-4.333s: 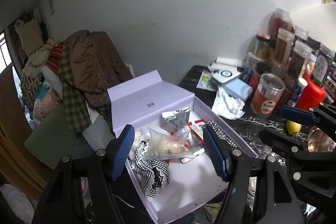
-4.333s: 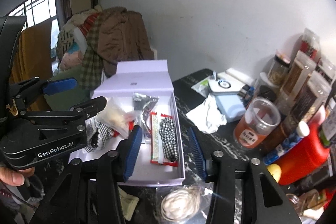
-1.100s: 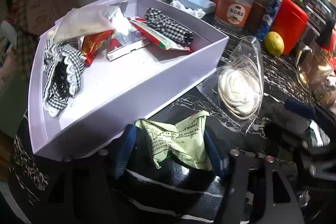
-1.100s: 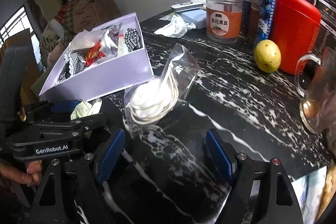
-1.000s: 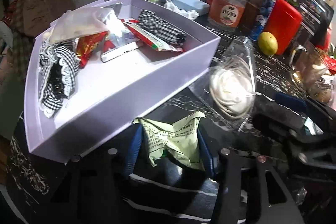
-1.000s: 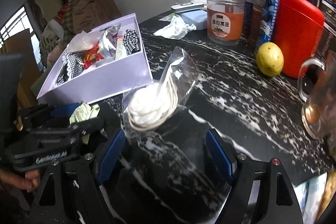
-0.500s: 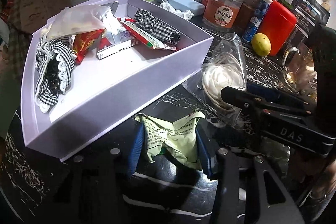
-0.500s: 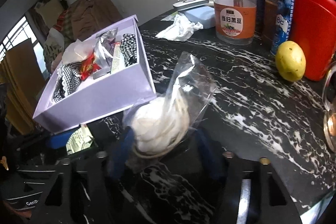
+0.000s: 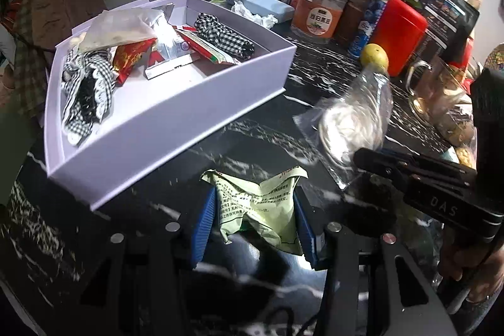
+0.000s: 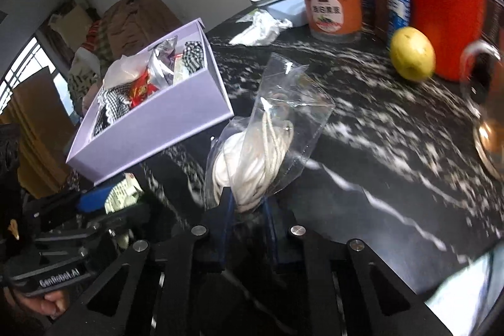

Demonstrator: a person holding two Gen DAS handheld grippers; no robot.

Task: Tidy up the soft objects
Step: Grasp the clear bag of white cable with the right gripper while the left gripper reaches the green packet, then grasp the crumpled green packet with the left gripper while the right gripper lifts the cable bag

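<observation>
My left gripper (image 9: 253,221) is shut on a crumpled pale green packet (image 9: 260,205), just off the black marble table in front of the lilac box (image 9: 176,128). My right gripper (image 10: 247,205) is shut on a clear bag of white cord (image 10: 261,147) and holds it above the table, right of the box (image 10: 163,122). The bag also shows in the left wrist view (image 9: 352,122), and the green packet in the right wrist view (image 10: 121,191). The box holds checked cloths (image 9: 85,87), snack packets and a white pouch.
At the back right stand an orange-filled jar (image 9: 319,11), a red canister (image 9: 398,32), a lemon (image 9: 375,55), several jars and a glass mug (image 9: 438,87). A crumpled tissue (image 10: 258,27) lies behind the box. Clothes are piled beyond the table's left end.
Both grippers came down from above the box to the table front. The left closed on the green packet. The right closed on the cord bag and lifted it.
</observation>
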